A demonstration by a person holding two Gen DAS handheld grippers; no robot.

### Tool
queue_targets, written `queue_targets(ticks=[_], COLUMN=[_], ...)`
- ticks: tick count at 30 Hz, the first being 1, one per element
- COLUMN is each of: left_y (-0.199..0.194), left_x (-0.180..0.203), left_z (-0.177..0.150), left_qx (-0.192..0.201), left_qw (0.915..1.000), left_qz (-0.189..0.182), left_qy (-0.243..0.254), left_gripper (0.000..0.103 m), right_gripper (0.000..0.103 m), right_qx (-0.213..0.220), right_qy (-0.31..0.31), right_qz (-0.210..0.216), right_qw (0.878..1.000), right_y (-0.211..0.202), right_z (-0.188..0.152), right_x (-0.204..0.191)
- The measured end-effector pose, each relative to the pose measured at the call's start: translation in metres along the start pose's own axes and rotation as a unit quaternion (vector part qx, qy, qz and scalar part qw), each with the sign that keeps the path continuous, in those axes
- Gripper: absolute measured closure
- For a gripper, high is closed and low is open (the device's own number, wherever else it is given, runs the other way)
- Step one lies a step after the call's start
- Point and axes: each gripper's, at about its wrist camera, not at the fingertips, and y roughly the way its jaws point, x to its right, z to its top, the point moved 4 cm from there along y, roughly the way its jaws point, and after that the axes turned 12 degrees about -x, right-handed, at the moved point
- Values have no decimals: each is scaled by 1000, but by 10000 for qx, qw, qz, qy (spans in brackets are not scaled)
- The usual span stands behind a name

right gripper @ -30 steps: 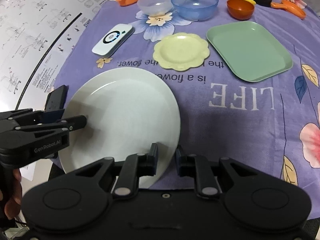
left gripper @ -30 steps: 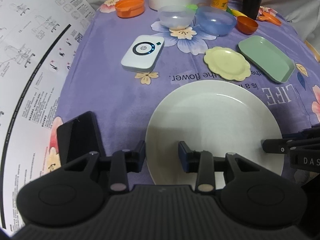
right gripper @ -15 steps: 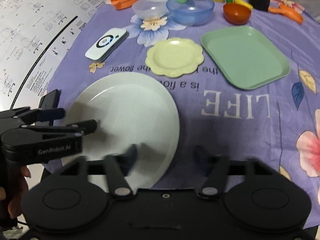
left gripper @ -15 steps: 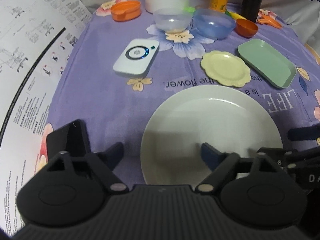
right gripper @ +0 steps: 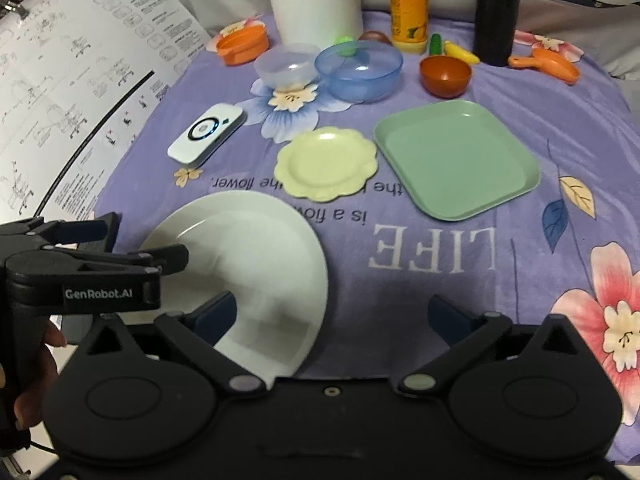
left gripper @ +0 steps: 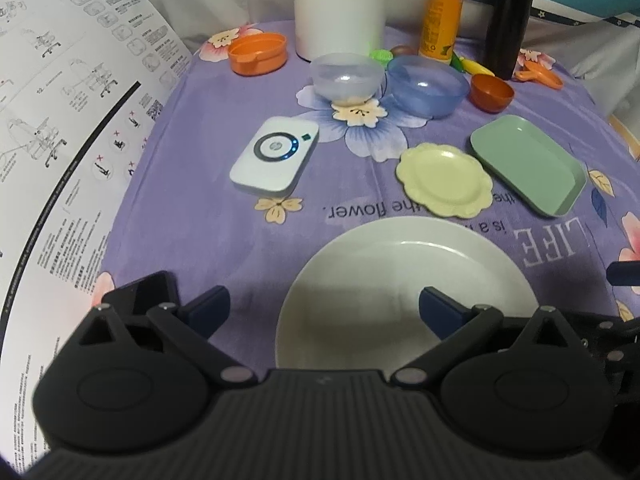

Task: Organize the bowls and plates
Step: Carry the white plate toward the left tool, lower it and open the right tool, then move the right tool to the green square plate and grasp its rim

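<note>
White plate [left gripper: 404, 276] lies flat on the purple cloth [left gripper: 208, 216] at the table's near edge, toward the left corner. Left gripper [left gripper: 324, 306] spread wide, jaws just opened; plate's left rim sits between them, pads off it. Right gripper [right gripper: 332, 314] likewise spread, jaws just opened, straddling the plate's right rim without contact. Beyond the plate, mid-table: yellow plate [right gripper: 326, 164], with the green tray [right gripper: 456, 160] just beside it toward the right edge. Near the far edge: clear bowl [left gripper: 346, 78] and blue bowl [left gripper: 426, 84] side by side, brown bowl [left gripper: 491, 92] to their right. White device [left gripper: 276, 156] left of centre.
</note>
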Motion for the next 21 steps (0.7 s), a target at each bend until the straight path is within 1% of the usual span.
queue_targets(ticks=[5,11,21], left_y=[-5,-9,-6], left_x=[12,36,83], left_z=[7,20,43], left_qx=[90,184,242], left_qw=[9999,9993,9975], left_qz=[-17,-122,-333], left_qy=[116,318,583], left_gripper=[0,0,0], right_gripper=[0,0,0], right_qx=[45,111,316], right_qy=[199,531,1144], right_qz=[-29,-75,-208], right_qw=[9998,9985,9927], right_y=[-5,-10,-20], right_z=[0,-2,3], right_x=[16,42,101])
